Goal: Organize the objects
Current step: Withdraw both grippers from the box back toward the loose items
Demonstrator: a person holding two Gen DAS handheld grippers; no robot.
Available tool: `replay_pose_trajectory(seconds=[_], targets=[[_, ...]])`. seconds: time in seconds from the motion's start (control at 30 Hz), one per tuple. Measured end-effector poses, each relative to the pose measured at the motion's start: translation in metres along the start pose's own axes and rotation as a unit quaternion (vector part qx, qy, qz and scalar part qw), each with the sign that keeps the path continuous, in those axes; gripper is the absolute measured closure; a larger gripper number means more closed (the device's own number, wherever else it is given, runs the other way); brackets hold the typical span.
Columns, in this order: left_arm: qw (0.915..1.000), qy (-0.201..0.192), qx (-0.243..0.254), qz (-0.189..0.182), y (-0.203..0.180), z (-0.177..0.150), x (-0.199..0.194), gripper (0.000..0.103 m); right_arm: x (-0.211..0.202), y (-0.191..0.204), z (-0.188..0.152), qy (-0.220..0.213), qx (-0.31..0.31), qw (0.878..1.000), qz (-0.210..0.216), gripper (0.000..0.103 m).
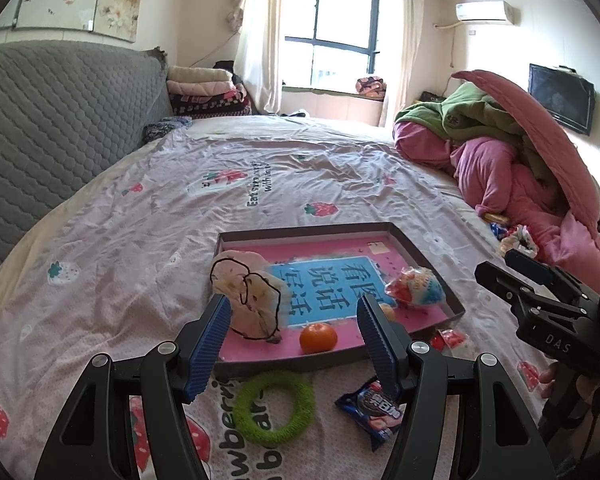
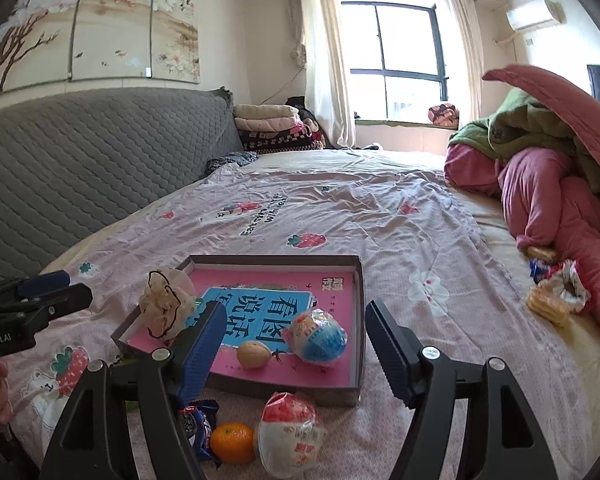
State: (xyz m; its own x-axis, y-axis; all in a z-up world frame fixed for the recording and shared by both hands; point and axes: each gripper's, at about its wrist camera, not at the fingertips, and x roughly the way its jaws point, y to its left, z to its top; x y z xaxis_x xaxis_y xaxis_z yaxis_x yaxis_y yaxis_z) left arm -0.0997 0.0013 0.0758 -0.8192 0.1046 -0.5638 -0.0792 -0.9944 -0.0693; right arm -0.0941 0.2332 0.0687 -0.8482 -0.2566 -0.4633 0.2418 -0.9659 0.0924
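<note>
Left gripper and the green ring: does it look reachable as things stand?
Probably yes. The ring lies flat on the sheet just below the open, empty left gripper, nothing on it. The tray close behind may crowd the far finger.

Bedsheet (image 1: 148, 208): pale pink, strawberry print, black lettering. Tray (image 1: 416, 246): dark brown rim, pink floor, blue panel with dark characters. Tangerine (image 1: 318, 337): orange. Ring (image 1: 275, 406): bright green, fuzzy. Snack packet (image 1: 370, 408): dark blue, white lettering. Wrapped egg (image 2: 315, 338): blue, white, red. Second wrapped egg (image 2: 290, 432): red over white. Headboard (image 1: 52, 112): grey, quilted. Heaped bedding (image 1: 500, 152): pink and green. Gripper pads (image 1: 207, 354): blue, ribbed, on black arms.
</note>
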Motion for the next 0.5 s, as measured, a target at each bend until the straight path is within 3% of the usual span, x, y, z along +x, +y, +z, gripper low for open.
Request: replay_pose_trajectory(seconds=[0.23, 0.5], targets=[[0.9999, 0.01, 0.007, -0.001, -0.008, -0.009, -0.001, 0.036, -0.001, 0.0, -0.007, 0.002, -0.013, 1.0, -0.019, 0.032], [0.9998, 0.02, 0.01, -0.001, -0.013, -0.016, 0.002, 0.036, -0.002, 0.001, -0.01, 0.007, -0.013, 1.0, -0.009, 0.032]])
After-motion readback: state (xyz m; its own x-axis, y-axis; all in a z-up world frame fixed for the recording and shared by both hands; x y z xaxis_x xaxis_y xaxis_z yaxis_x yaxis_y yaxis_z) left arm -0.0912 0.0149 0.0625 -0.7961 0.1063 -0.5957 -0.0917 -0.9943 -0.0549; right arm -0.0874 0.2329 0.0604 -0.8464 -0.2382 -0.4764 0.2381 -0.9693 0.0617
